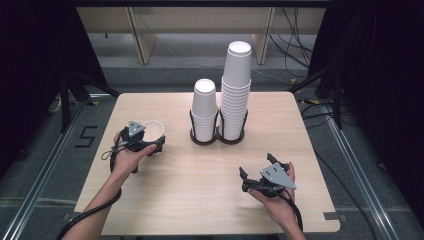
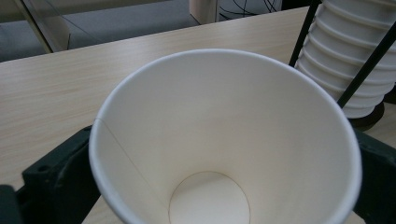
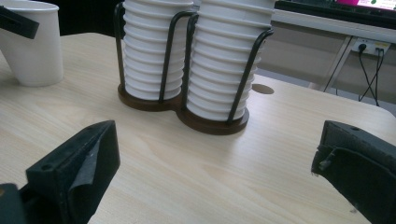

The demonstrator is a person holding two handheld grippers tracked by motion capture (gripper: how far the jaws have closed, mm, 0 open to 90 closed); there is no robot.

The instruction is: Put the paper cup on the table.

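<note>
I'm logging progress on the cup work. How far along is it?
One paper cup stands upright on the table, apart from the two stacks in the holder. The left gripper brackets it, jaws wide. The right gripper waits open, empty. What remains is unclear.

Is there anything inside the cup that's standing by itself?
No. The single cup between the left tongs is empty: you can see its white bottom. The table under the cup is covered.
</note>
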